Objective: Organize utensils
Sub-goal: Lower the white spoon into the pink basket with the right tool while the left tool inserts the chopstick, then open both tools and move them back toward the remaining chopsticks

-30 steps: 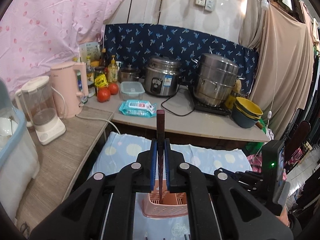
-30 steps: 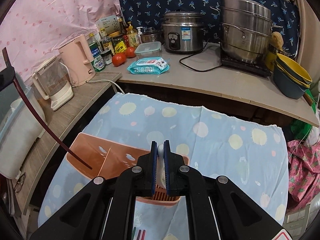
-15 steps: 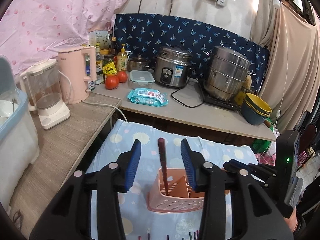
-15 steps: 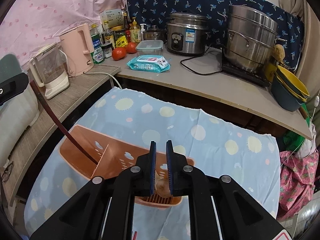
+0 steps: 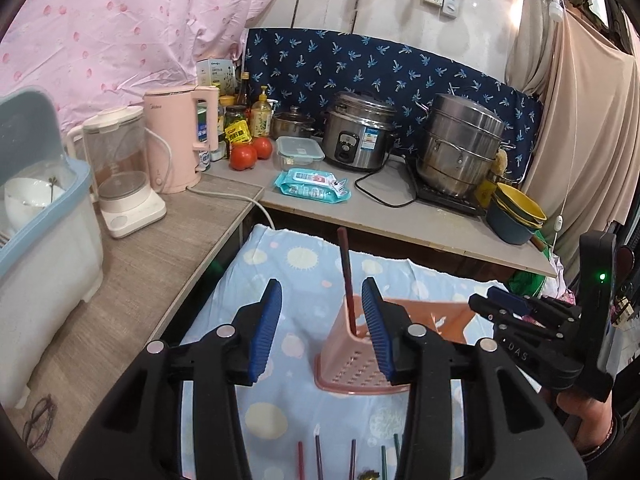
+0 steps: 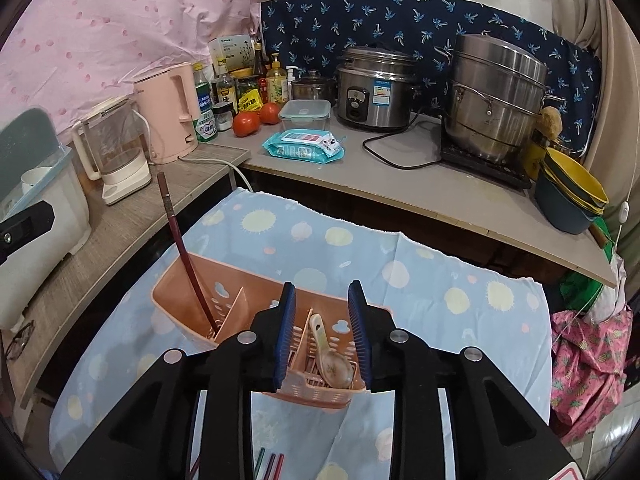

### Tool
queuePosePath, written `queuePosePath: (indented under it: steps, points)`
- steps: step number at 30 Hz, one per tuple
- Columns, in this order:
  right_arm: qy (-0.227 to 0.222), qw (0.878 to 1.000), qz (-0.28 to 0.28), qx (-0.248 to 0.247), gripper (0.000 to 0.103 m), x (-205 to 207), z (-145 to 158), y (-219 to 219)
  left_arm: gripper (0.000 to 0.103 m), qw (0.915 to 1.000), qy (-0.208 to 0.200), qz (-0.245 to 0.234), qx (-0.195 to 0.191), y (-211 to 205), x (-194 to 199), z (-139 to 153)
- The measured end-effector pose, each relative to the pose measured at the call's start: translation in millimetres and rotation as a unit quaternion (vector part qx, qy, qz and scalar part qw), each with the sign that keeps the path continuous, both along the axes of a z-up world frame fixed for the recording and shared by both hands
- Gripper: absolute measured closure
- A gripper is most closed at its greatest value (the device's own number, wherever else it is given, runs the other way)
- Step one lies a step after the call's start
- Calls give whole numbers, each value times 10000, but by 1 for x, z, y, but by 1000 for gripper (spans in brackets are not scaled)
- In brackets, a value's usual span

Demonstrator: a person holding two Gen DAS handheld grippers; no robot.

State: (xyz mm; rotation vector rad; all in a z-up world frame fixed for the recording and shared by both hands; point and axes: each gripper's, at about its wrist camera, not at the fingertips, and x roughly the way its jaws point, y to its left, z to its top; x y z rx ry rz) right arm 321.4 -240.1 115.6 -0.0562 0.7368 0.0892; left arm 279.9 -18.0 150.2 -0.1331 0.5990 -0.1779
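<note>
A pink utensil basket [image 6: 184, 280] with dividers stands on the blue patterned cloth [image 6: 360, 256]. A dark red chopstick [image 6: 182, 248] leans in its left compartment; it also shows in the left wrist view [image 5: 346, 276]. A pale ceramic spoon [image 6: 334, 364] lies in the right compartment. My left gripper [image 5: 322, 320] is open and empty just before the basket [image 5: 352, 368]. My right gripper [image 6: 322, 332] is open above the spoon, apart from it. Several chopsticks [image 5: 352, 456] lie on the cloth near me.
A wooden side counter [image 5: 132, 264] at left holds a dish bin [image 5: 40, 216], a blender jug [image 5: 120, 172] and a pink kettle [image 5: 176, 136]. The back counter [image 6: 400, 184] holds wipes, tomatoes, a rice cooker [image 6: 374, 88], a steamer pot [image 6: 496, 96] and stacked bowls [image 6: 568, 192].
Both grippers opened and drew back. The left let go of the chopstick into the basket. The right dropped the spoon into the right compartment.
</note>
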Motion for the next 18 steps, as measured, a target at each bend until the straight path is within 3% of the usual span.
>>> queuePosePath:
  steps: [11,18]
  points:
    - [-39,9999,-11,-134,69,-52,-12,12,63,9994,332,60,111,20,-41,-31]
    - [238,9997,-13,-14,65,-89,-42,13,63,9953,923,81,281,31,-65,-80]
